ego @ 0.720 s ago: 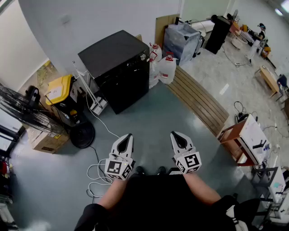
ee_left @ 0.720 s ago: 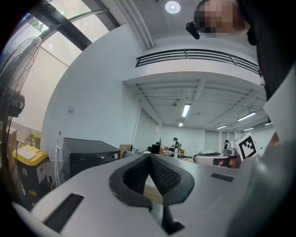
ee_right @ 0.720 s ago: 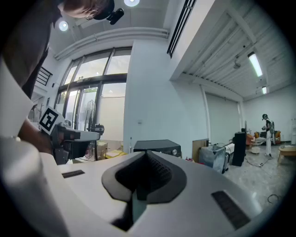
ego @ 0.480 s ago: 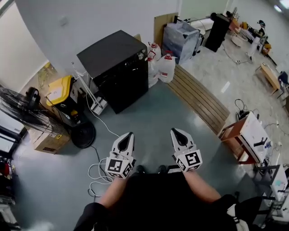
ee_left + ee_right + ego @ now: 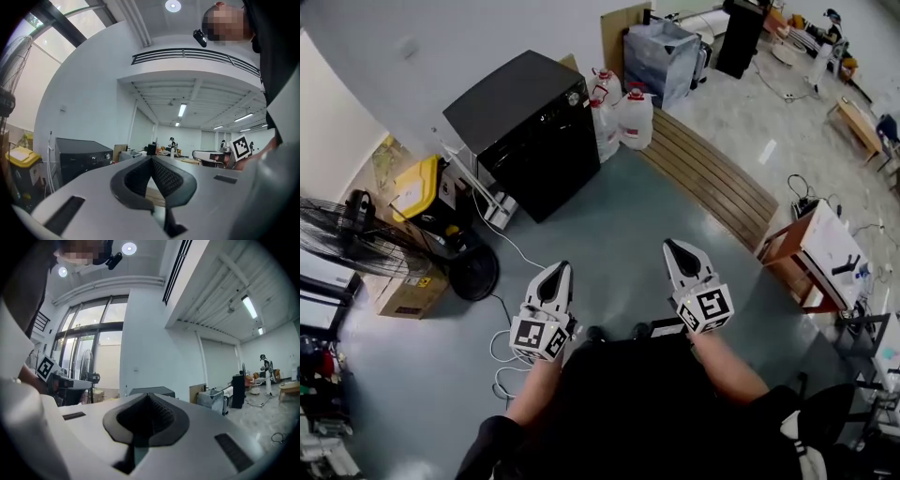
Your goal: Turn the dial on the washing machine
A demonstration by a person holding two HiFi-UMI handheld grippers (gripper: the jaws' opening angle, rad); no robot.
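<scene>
Both grippers, left [image 5: 559, 269] and right [image 5: 674, 247], hang level above the grey floor [image 5: 609, 234], jaws pressed together with nothing between them, set slightly wider apart than before. Well ahead stands the black washing machine [image 5: 534, 131], now a little further up-left in the head view, its dial [image 5: 573, 97] untouched.

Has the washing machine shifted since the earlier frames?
No. The washing machine keeps its place beside the yellow bin and water jugs; only the view shifted.
</scene>
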